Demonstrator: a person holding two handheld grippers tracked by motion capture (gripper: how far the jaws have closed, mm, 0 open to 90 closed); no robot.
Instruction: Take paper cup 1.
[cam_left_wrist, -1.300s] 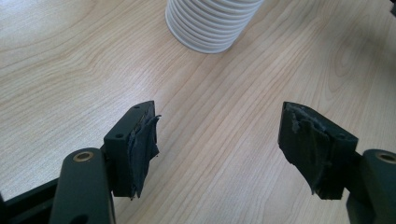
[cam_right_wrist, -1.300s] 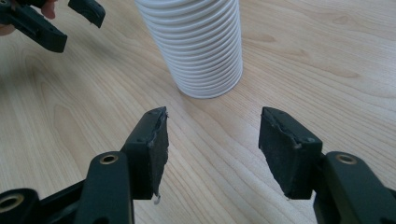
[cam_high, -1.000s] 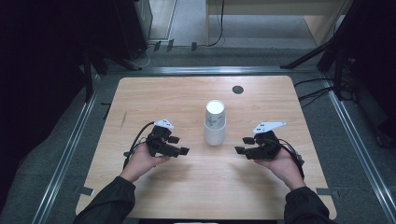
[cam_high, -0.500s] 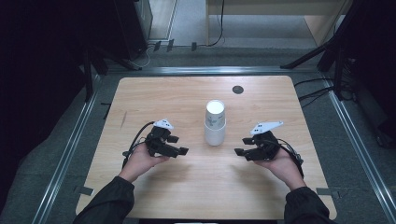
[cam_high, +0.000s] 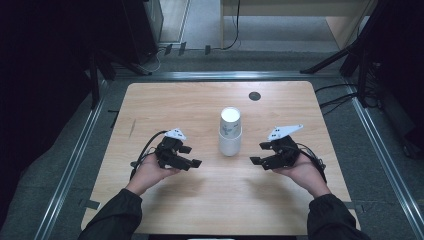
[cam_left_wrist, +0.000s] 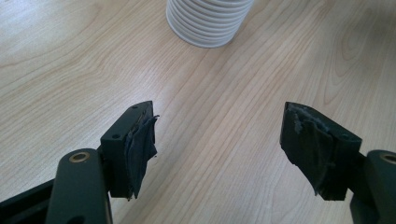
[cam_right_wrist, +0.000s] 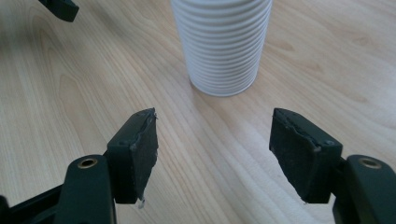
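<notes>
A white ribbed stack of paper cups (cam_high: 230, 131) stands upright in the middle of the wooden table (cam_high: 190, 105). My left gripper (cam_high: 193, 156) rests in a hand to its left, pointing toward it, and my right gripper (cam_high: 258, 153) mirrors it on the right. Both are apart from the cups. In the left gripper view the jaws (cam_left_wrist: 218, 116) stand open over bare wood, with the cup stack (cam_left_wrist: 208, 21) ahead. In the right gripper view the jaws (cam_right_wrist: 214, 119) stand open too, the cup stack (cam_right_wrist: 222, 42) close in front. Both pairs have just been opening, with nothing between them.
A small black round grommet (cam_high: 254, 96) sits in the tabletop at the back right. Metal rails (cam_high: 75, 160) border the table on the floor, with cables (cam_high: 335, 97) and dark stands behind. A tip of the left gripper (cam_right_wrist: 60, 7) shows in the right gripper view.
The right gripper's jaws have spread from shut to open, and the left gripper's jaws stand a little wider. Both hands stay about where they were.
</notes>
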